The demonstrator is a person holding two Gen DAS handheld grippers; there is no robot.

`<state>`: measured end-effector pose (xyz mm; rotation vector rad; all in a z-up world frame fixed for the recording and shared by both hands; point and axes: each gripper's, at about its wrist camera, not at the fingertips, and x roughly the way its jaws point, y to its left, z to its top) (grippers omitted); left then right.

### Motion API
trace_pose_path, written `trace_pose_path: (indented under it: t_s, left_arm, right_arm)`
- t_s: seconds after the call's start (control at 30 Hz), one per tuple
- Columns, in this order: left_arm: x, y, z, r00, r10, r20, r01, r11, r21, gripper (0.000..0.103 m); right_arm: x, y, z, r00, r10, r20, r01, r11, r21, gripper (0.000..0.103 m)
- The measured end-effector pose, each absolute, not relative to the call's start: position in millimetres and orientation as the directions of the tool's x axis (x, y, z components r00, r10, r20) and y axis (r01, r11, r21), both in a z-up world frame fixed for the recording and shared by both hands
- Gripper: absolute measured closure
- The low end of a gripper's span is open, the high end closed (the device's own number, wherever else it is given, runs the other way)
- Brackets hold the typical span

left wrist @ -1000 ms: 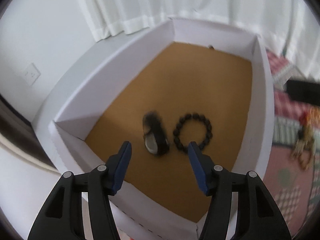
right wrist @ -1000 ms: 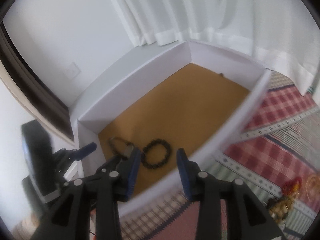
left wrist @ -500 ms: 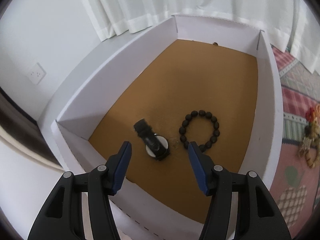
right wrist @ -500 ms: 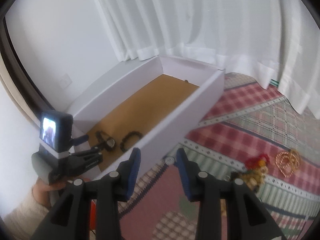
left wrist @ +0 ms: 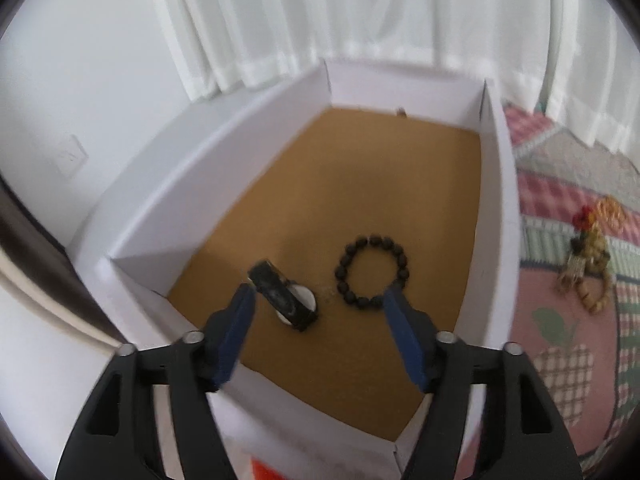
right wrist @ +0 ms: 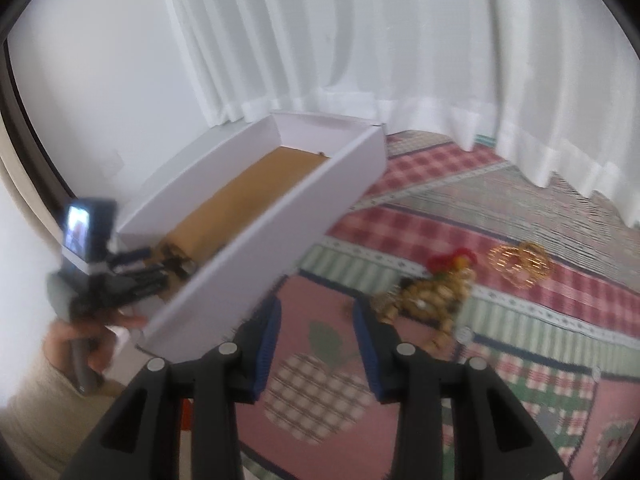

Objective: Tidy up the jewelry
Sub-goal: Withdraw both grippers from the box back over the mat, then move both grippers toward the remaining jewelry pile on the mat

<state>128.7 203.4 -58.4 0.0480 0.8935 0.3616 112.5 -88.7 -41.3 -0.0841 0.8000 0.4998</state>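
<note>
A white box point(left wrist: 496, 208) with a brown floor holds a black watch point(left wrist: 286, 298) and a black bead bracelet point(left wrist: 372, 270) side by side. My left gripper point(left wrist: 320, 300) is open and empty, hovering above them. My right gripper point(right wrist: 316, 308) is open and empty over the patterned cloth, right of the box point(right wrist: 280, 216). A tangle of beige and red beaded jewelry point(right wrist: 436, 292) lies just ahead right of it, with gold bangles point(right wrist: 520, 262) beyond. The beaded tangle also shows in the left wrist view point(left wrist: 588, 252).
White curtains point(right wrist: 400, 40) hang behind the box and the cloth. A white wall with a socket point(left wrist: 72, 156) stands to the left. The left gripper with its camera point(right wrist: 92, 256) shows at the box's near end in the right wrist view.
The watch, blurred a second ago, now lies still beside the bracelet. My left gripper has drawn back slightly. My right gripper has pulled out of the box and swung right over the cloth.
</note>
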Motion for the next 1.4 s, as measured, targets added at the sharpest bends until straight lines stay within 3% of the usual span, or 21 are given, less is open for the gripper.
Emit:
trace_pose_path:
  t_s: [0.1, 0.17, 0.27, 0.5, 0.7, 0.9, 1.0, 1.4]
  left_arm:
    - [110.8, 191.8, -33.8, 0.651, 0.327, -0.686, -0.307, 0.939, 0.156, 0.012]
    - [99.1, 178.9, -17.4, 0.704, 0.318, -0.635, -0.304, 0.943, 0.136, 0.003]
    - [84.6, 152.3, 3.7, 0.766, 0.282, -0.578, -0.261, 0.958, 0.121, 0.003]
    - [72.2, 84.5, 21.2, 0.81, 0.032, -0.586, -0.014, 0.999, 0.035, 0.003]
    - [75.7, 24.9, -14.5, 0.754, -0.116, -0.647, 0.158, 0.987, 0.007, 0.003]
    - [75.9, -8.3, -62.4, 0.631, -0.162, -0.759, 0.236, 0.972, -0.011, 0.003]
    - [72.1, -11.2, -71.6, 0.639, -0.114, -0.761, 0.228, 0.973, 0.046, 0.002]
    - [61.4, -8.6, -75.1, 0.636, -0.133, -0.76, 0.269, 0.962, 0.057, 0.002]
  right_arm:
    - [95.5, -110.1, -44.8, 0.635, 0.331, -0.698, -0.41, 0.91, 0.059, 0.038]
    - [89.3, -121.7, -46.9, 0.65, 0.298, -0.699, -0.379, 0.924, 0.042, 0.033]
    - [80.5, -142.8, -51.4, 0.671, 0.233, -0.704, -0.307, 0.951, 0.022, 0.024]
    - [54.5, -202.6, -55.9, 0.743, 0.148, -0.652, -0.147, 0.987, 0.057, 0.021]
    - [42.7, -240.6, -69.1, 0.755, 0.103, -0.647, -0.043, 0.993, 0.108, 0.021]
    - [31.3, -262.0, -79.7, 0.798, 0.072, -0.599, -0.022, 0.996, 0.091, 0.019]
    - [27.9, -267.8, -83.6, 0.805, 0.057, -0.59, -0.013, 0.997, 0.079, 0.018]
    - [34.7, -256.8, -105.1, 0.749, 0.118, -0.652, -0.068, 0.992, 0.102, 0.018]
